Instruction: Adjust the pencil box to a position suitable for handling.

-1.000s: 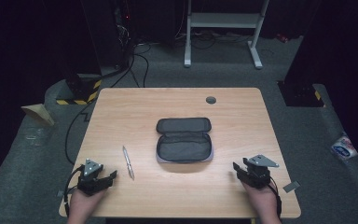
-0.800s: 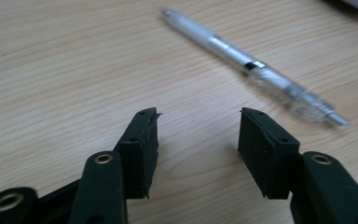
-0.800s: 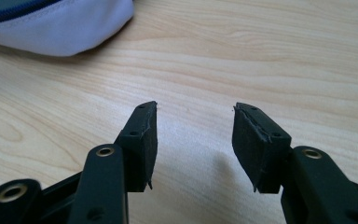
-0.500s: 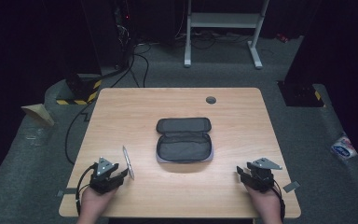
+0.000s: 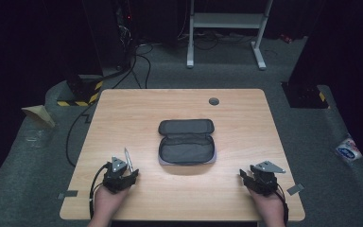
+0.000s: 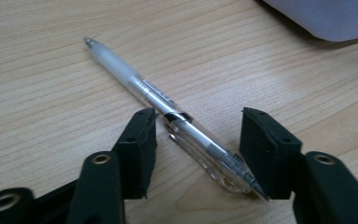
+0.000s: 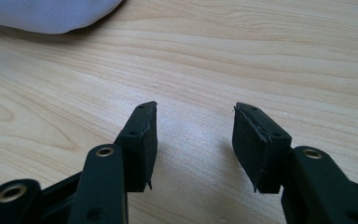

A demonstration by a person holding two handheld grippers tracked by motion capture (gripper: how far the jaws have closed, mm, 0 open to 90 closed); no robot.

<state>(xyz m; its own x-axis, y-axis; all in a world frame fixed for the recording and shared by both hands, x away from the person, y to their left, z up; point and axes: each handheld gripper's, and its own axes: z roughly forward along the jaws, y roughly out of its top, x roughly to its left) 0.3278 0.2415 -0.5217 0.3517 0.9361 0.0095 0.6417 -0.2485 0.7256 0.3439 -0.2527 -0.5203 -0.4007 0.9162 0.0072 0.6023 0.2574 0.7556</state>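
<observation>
pen (image 6: 168, 109): clear glossy plastic, frosted matt grip
table (image 6: 51, 93): pale matt wood grain
pencil case (image 5: 186, 142): grey woven cloth

A pen (image 6: 168, 107) lies on the table (image 5: 123, 109) between the jaws of the left gripper (image 5: 119, 176), left of an open pouch (image 5: 186, 142) at the table's middle. The right gripper (image 5: 260, 177) rests near the front right corner, well apart from the pouch.

The pen (image 6: 168, 105) has a clear barrel, a frosted white grip and a black band. The pouch (image 5: 187, 142) is dark grey, lying on a surface (image 5: 246, 123) of pale wood grain. Both grippers' jaws are matte black.
</observation>
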